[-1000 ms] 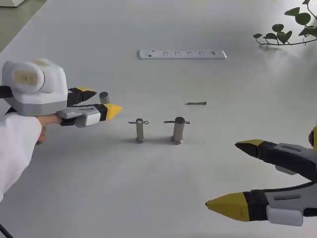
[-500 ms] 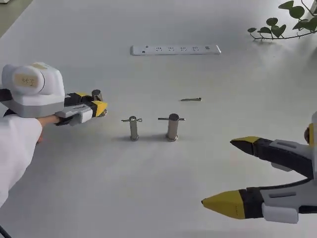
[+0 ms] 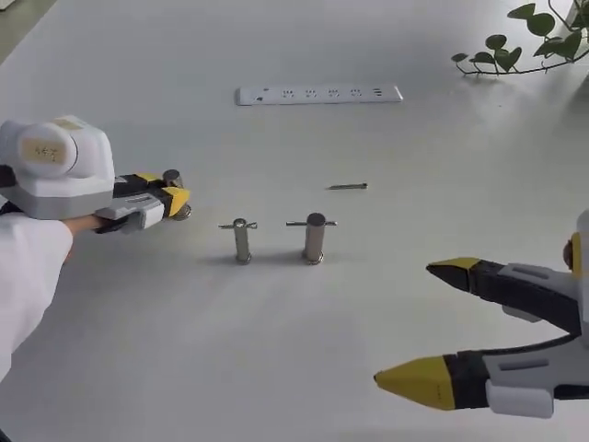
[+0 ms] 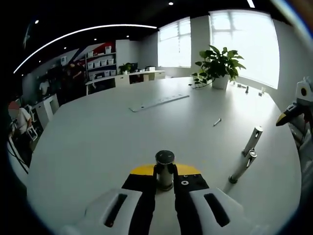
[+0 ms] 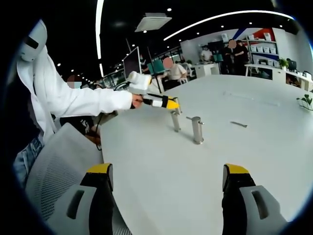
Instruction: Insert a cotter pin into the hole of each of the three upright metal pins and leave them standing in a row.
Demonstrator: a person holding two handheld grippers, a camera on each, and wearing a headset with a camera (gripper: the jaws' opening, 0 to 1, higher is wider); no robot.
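Nearest, at four o'clock, the right gripper (image 3: pixel 409 322) hangs above the table, jaws spread. At centre stand the thin pin (image 3: pixel 241 241) and the thick pin (image 3: pixel 314 238), each with a cotter pin through it. At nine o'clock the left gripper (image 3: pixel 175 191) pinches the third pin (image 4: pixel 165 169). Toward twelve lies a loose cotter pin (image 3: pixel 348 187).

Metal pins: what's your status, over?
Left gripper shut on bare third pin. Right gripper open, hovering. Two pins standing, already cottered. Loose cotter pin lies beyond them, unobstructed.
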